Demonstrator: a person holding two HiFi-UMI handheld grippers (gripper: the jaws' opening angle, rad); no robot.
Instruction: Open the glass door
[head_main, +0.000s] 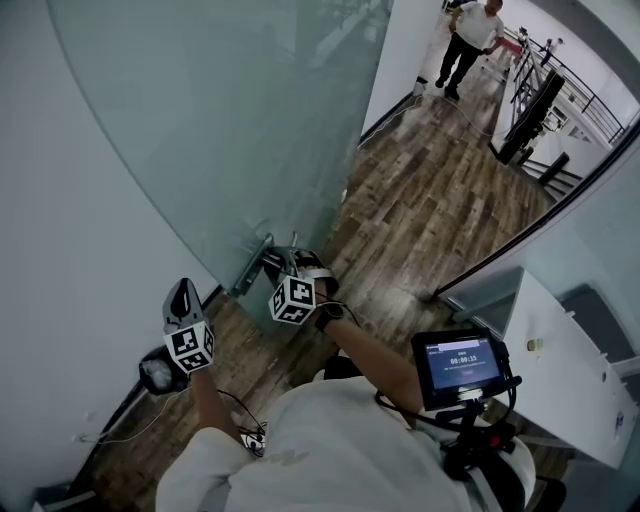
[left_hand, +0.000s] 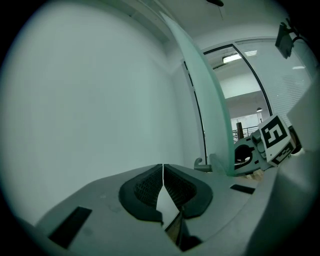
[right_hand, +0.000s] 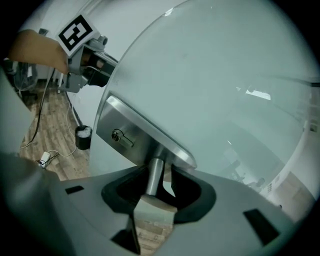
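The frosted glass door stands ajar, with a white wall to its left. Its steel lever handle juts from a lock plate with a keyhole. My right gripper is closed round that handle, the lever running between its pads; the head view shows this gripper at the door's edge. My left gripper is shut with nothing in it, pointing at the wall beside the door edge. It hangs to the left of the handle, apart from the door.
A wooden floor runs past the door into a corridor where a person walks. A black cup and a cable lie by the wall's foot. A small screen hangs at my chest; a white desk stands to the right.
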